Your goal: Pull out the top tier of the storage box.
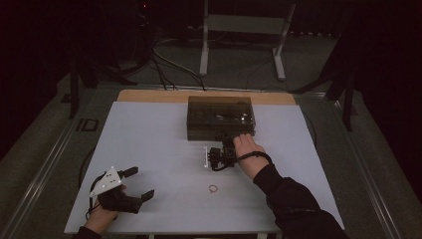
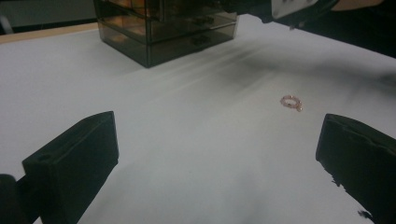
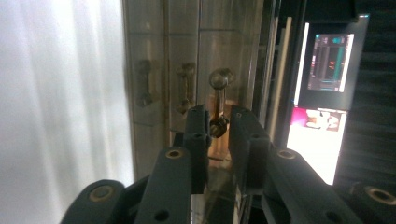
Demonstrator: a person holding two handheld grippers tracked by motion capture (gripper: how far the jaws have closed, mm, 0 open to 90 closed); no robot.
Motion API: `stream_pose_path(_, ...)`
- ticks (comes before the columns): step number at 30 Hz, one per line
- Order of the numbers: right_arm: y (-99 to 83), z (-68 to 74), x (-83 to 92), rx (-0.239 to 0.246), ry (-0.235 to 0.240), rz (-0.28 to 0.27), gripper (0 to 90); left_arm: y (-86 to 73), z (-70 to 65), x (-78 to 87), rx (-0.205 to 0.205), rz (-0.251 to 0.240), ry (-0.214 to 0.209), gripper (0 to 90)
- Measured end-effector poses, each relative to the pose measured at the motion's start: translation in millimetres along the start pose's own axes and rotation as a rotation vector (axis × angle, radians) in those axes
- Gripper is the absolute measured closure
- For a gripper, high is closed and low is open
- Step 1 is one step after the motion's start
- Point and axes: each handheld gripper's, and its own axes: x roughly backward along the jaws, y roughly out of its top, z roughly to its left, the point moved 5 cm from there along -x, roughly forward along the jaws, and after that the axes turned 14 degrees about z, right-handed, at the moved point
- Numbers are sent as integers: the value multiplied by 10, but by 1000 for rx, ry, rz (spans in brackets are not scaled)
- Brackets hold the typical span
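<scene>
Right gripper (image 1: 222,155) sits at the front of the smoked drawer box (image 1: 221,116) at 12 o'clock on the white table (image 1: 149,144); in the right gripper view its jaws are pinched narrow around a drawer handle (image 3: 218,105). Left gripper (image 1: 134,184) rests at 7 o'clock, jaws wide, holding nothing. Small ring (image 1: 213,188) lies on the table at 6 o'clock, between both grippers, apart from each.

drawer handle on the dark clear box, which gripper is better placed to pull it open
Right. The right gripper already has its jaws either side of the small metal drawer handle of the smoky transparent plastic drawer box. The left gripper sits open near the table's front-left corner, far from it.
</scene>
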Motion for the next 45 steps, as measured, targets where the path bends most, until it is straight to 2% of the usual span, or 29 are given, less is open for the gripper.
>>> stream_pose_path(9, -20, -36, 11, -42, 75, -34, 655, 10, 3, 9, 4, -9, -1, 0)
stream_pose_path(10, -29, -45, 27, -55, 114, -55, 621, 10, 2, 7, 4, -9, -2, 0)
stream_pose_path(12, -40, -67, 40, -80, 173, -69, 608, -1, 1, 1, 1, 0, -2, 0)
stream_pose_path(17, -80, -96, 17, -102, 232, -90, 548, 2, -2, 1, 1, -2, -3, 0)
stream_pose_path(20, -105, -108, 20, -103, 268, -119, 484, 6, 3, 4, 4, -7, -3, 0)
stream_pose_path(24, -139, -143, 46, -133, 324, -167, 413, -2, 0, -1, 3, 0, -5, 0)
stream_pose_path(26, -147, -154, 47, -135, 330, -174, 389, 1, 2, 2, 3, -3, -3, 0)
stream_pose_path(27, -158, -167, 52, -135, 339, -183, 357, 11, 1, 7, 6, -11, -3, 0)
stream_pose_path(29, -199, -204, 56, -170, 365, -201, 292, -1, 0, 0, 2, -1, -3, 0)
stream_pose_path(31, -226, -223, 42, -183, 369, -195, 206, 5, 3, 3, 5, -6, -3, 0)
stream_pose_path(34, -259, -240, 43, -210, 427, -201, 136, 4, -1, 0, 3, -4, -3, 0)
stream_pose_path(35, -270, -247, 51, -218, 458, -214, 101, -2, 0, -3, 2, 1, -2, 0)
stream_pose_path(37, -286, -255, 64, -221, 489, -230, 48, 4, 3, 2, 4, -5, -3, 0)
stream_pose_path(38, -286, -255, 64, -221, 489, -230, 48, 4, 3, 2, 4, -5, -3, 0)
stream_pose_path(40, -308, -272, 90, -230, 525, -262, 36, 7, -2, 1, 5, -7, -4, 0)
stream_pose_path(44, -325, -283, 101, -225, 532, -280, 28, 1, 1, 1, 3, -2, -2, 0)
stream_pose_path(45, -332, -285, 106, -233, 553, -281, 25, 6, -1, 2, 6, -7, -5, 0)
